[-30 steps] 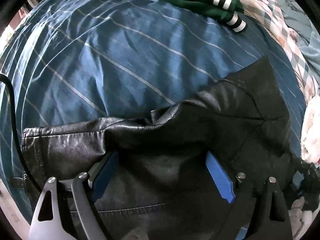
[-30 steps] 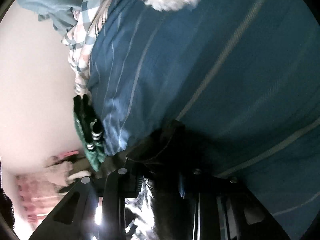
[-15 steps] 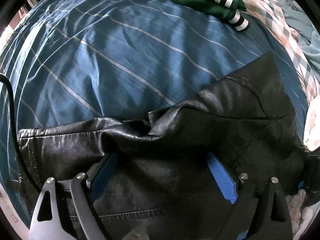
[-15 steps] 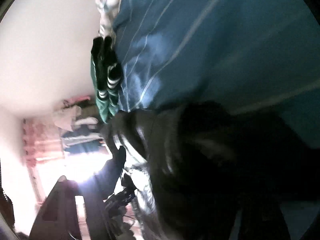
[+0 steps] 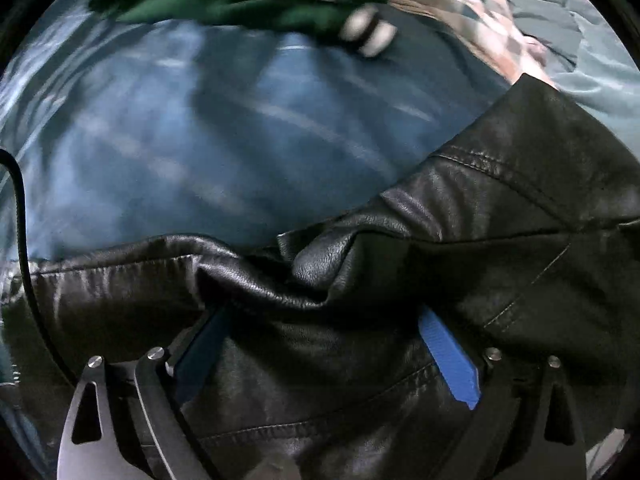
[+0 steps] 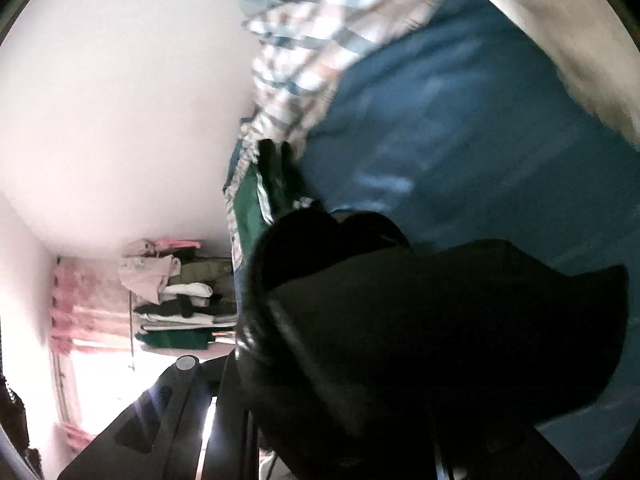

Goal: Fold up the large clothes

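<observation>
A black leather jacket (image 5: 440, 280) lies crumpled on the blue striped bed sheet (image 5: 200, 140). My left gripper (image 5: 320, 320) points down onto it. Its jaws are wide and opening, and a leather fold drapes over the tips of the blue pads (image 5: 452, 364), slack between them. In the right wrist view another part of the jacket (image 6: 420, 340) hangs lifted off the sheet (image 6: 480, 140). My right gripper (image 6: 340, 400) is closing on it. Dark leather hides its fingertips.
A green garment with striped cuffs (image 5: 224, 4) lies at the bed's far side, beside a plaid cloth (image 5: 472, 12) and a grey-blue cloth (image 5: 580, 40). A white fluffy item (image 6: 560, 40) lies on the bed. A clothes rack (image 6: 176, 300) stands by the window. A black cable (image 5: 20, 200) runs at the left.
The left gripper slid toward the green garment, the jacket staying under it. The right gripper rose and rolled, lifting the jacket off the sheet and in front of its camera.
</observation>
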### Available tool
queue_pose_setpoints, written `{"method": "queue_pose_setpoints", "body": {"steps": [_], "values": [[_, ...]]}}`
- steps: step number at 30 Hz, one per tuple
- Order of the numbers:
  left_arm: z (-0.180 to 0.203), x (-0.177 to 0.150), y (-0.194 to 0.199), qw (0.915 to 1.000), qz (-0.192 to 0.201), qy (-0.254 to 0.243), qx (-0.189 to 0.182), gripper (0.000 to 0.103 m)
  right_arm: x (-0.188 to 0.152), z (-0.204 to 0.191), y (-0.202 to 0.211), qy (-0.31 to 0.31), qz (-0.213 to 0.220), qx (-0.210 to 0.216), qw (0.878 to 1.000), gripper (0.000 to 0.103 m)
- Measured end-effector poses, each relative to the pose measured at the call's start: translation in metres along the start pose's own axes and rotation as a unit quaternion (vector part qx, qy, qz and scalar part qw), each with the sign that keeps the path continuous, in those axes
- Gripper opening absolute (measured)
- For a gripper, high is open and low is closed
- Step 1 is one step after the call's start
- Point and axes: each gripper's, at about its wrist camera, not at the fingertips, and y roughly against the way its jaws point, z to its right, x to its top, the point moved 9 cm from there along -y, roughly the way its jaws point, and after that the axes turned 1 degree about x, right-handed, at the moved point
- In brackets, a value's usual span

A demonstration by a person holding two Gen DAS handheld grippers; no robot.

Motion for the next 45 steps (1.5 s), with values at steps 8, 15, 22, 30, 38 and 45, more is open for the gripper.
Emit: {"method": "queue_pose_setpoints", "body": {"steps": [8, 15, 22, 30, 38, 45], "values": [[-0.05, -0.007, 0.068, 0.9957, 0.014, 0.073, -0.055, 0.097, -0.033, -0.087, -0.031, 0.105, -0.05, -0.012, 0.993, 0.017], [-0.228, -0.121, 0.193, 0.9746, 0.051, 0.212, 0.053, 0.097, -0.177, -0.153, -0.1, 0.178, -0.162, -0.005, 0.971, 0.017], [-0.356, -0.228, 0.243, 0.9322, 0.04, 0.329, 0.146, 0.097, -0.361, -0.092, -0.2, 0.257, -0.309, -0.103, 0.91, 0.017], [-0.361, -0.223, 0.279, 0.9289, 0.088, 0.337, 0.127, 0.097, -0.423, -0.062, -0.228, 0.318, -0.377, -0.18, 0.851, 0.064], [-0.311, -0.149, 0.307, 0.948, 0.154, 0.27, 0.07, 0.097, -0.422, -0.114, -0.151, 0.354, -0.465, -0.147, 0.798, 0.086], [-0.285, -0.133, 0.238, 0.9615, 0.126, 0.228, 0.087, 0.097, -0.283, -0.077, -0.199, 0.288, -0.353, -0.229, 0.86, 0.029]]}}
